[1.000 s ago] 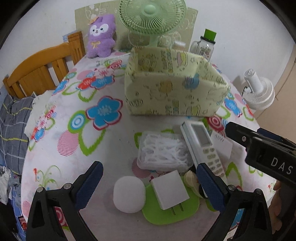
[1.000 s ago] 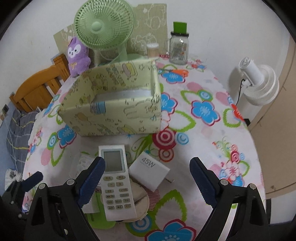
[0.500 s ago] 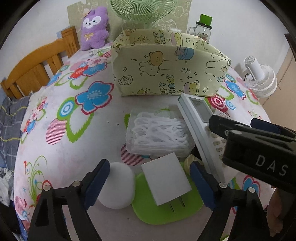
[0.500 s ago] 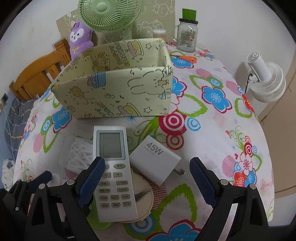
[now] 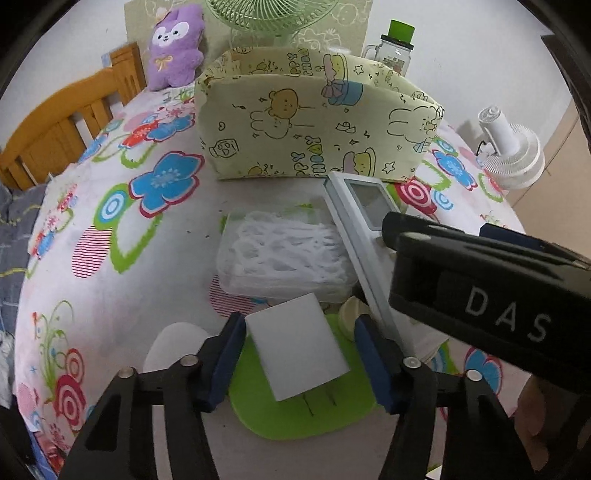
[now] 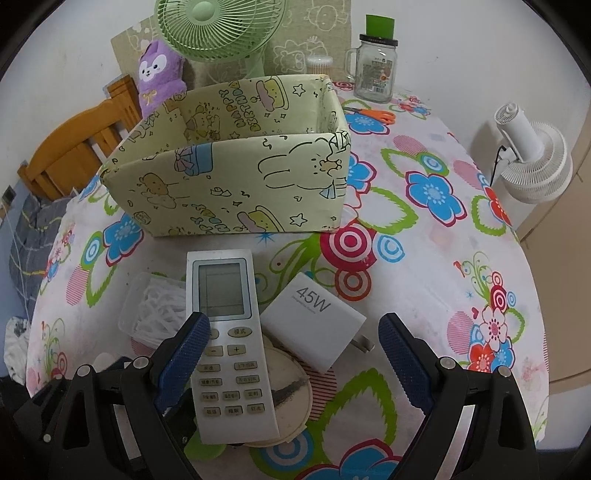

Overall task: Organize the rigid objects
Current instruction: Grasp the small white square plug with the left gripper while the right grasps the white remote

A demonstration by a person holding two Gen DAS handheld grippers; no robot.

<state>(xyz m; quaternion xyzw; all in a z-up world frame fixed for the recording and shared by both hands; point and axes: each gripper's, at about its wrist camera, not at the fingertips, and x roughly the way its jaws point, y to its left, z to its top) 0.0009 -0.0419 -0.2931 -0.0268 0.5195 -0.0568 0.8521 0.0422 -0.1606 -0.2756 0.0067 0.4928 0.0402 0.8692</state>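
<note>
A white plug-in charger block (image 5: 295, 339) lies on a green mat (image 5: 295, 421). My left gripper (image 5: 298, 325) straddles it with closing jaws; the left pad is at its edge, and a sliver of mat shows at the right pad. My right gripper (image 6: 291, 325) stands open over a white remote (image 6: 229, 332) and a white 45W charger (image 6: 314, 317). Its black housing (image 5: 480, 295) fills the right of the left wrist view. A clear box of floss picks (image 5: 280, 254) lies beside the remote. The yellow cartoon-print fabric box (image 6: 236, 184) stands behind, open at the top.
A white round pad (image 5: 173, 343) lies left of the mat, and a round disc (image 6: 291, 387) sits under the remote. A green fan (image 6: 218, 26), purple plush (image 6: 159, 77), glass jar (image 6: 375, 70) and scissors (image 6: 373, 114) stand at the back. A wooden chair (image 5: 55, 129) is left, a white fan (image 6: 532, 162) right.
My left gripper has come down over the white charger block and its jaws have narrowed from wide apart to close around it. My right gripper has barely moved and stays open.
</note>
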